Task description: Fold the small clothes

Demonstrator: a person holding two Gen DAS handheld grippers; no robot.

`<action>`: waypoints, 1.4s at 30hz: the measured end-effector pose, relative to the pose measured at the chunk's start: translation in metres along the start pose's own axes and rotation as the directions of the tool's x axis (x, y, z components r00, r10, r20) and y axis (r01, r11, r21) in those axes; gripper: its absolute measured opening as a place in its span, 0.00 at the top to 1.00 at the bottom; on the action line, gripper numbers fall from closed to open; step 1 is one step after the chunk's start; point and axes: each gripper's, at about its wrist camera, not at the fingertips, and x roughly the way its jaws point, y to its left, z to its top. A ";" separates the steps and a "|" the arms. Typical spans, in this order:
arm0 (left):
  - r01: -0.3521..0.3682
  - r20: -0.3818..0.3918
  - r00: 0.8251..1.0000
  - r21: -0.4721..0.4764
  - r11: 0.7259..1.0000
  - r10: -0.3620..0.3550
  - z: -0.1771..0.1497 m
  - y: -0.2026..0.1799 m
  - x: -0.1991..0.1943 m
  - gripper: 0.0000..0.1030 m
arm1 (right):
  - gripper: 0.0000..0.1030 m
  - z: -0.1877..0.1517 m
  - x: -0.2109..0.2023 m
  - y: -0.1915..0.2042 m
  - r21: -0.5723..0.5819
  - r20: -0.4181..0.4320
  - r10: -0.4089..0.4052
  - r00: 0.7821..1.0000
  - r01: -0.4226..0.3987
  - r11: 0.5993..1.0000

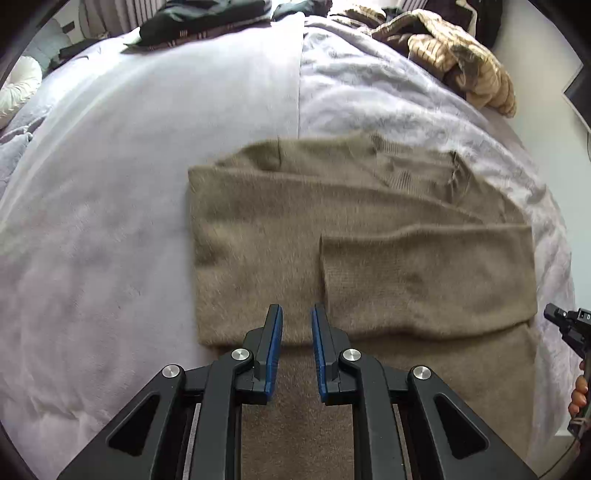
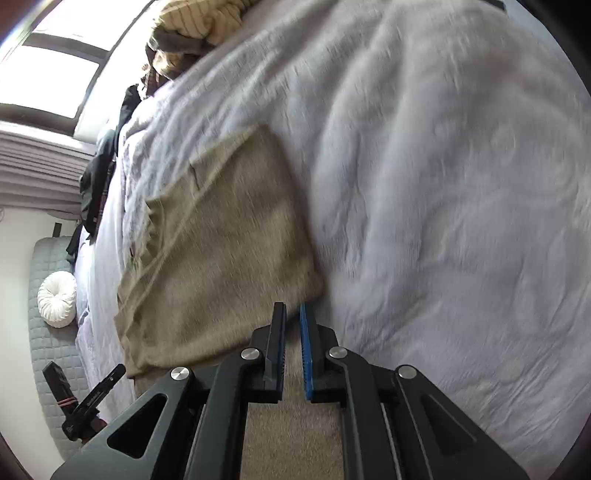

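No readable writing or labels anywhere. Olive-brown sweater (image 1: 354, 236) lies partly folded on a bed with a lavender fleece blanket (image 1: 129, 177). Left tongs (image 1: 296, 314) released, hovering over its near hem. Right tongs (image 2: 292, 310) nearly closed, grasping nothing visible, at the sweater's corner. Window (image 2: 55, 70) bright; round white cushion (image 2: 57, 299) beside bed.

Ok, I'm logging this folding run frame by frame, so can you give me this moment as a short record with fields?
surface: bed with pale lilac blanket
garment: olive-brown knit sweater, lying flat, partly folded
fold state: sleeve laid across the body
left gripper: over the sweater's near edge, fingers apart, holding nothing
right gripper: at the sweater's near corner, fingers narrowly apart, nothing visibly held
other items: tan striped clothing heaped at the far side; dark clothing; white round cushion
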 end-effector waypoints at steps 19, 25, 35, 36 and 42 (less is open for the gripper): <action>-0.020 -0.036 0.999 0.042 0.999 0.022 0.016 -0.050 0.046 0.83 | 0.92 0.103 0.049 0.032 -0.140 0.020 0.049 0.999 -0.045 0.989; -0.044 -0.041 0.998 0.077 0.996 0.047 0.014 -0.057 0.053 0.83 | 0.91 0.106 0.063 0.012 -0.061 0.020 -0.064 0.998 0.065 0.996; -0.033 -0.048 0.998 0.062 0.998 0.036 0.013 -0.054 0.050 0.83 | 0.89 0.054 0.018 0.056 -0.230 0.057 -0.084 0.995 0.095 0.968; -0.033 -0.048 0.998 0.063 0.997 0.036 0.013 -0.053 0.050 0.83 | 0.86 0.048 0.020 0.060 -0.243 0.041 -0.079 0.996 0.087 0.966; -0.038 -0.047 0.998 0.079 0.996 0.042 0.010 -0.055 0.049 0.83 | 0.88 0.021 0.054 0.053 -0.263 -0.057 -0.158 0.986 0.138 0.955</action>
